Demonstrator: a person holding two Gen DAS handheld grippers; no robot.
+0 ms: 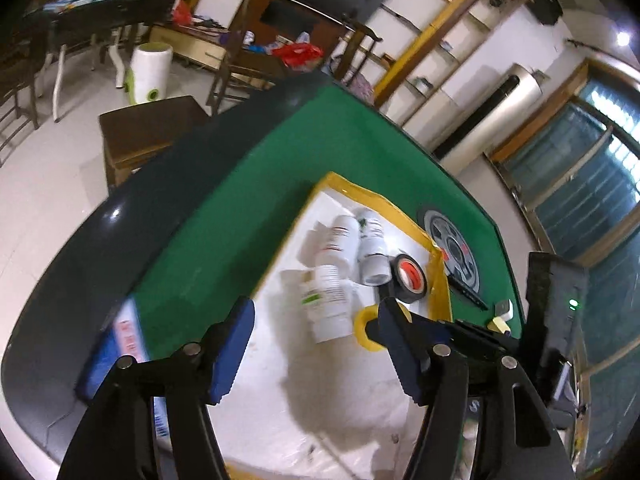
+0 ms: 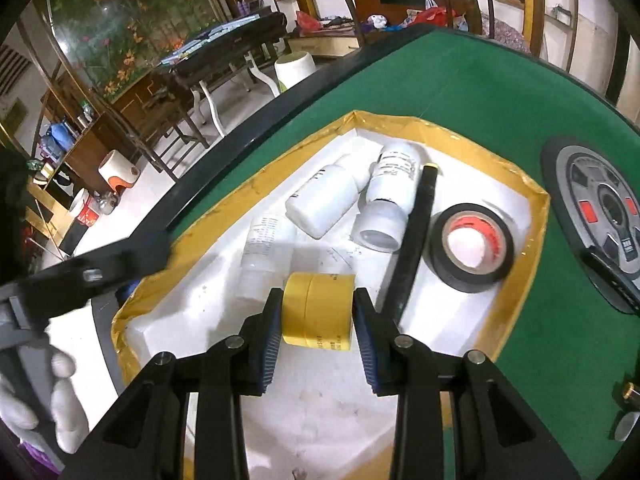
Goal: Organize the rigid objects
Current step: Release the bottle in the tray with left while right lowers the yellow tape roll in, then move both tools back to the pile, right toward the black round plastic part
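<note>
Right gripper point(image 2: 316, 312) jaws were clamped on the yellow tape roll point(image 2: 318, 312), held over the white tray point(image 2: 340, 392) on the green bench point(image 2: 500, 92). Left gripper point(image 1: 316, 344) jaws were spread, nothing gripped. Black tape roll point(image 2: 474, 246) was seen at 2 o'clock, three white bottles point(image 2: 326, 200) at 12.
</note>
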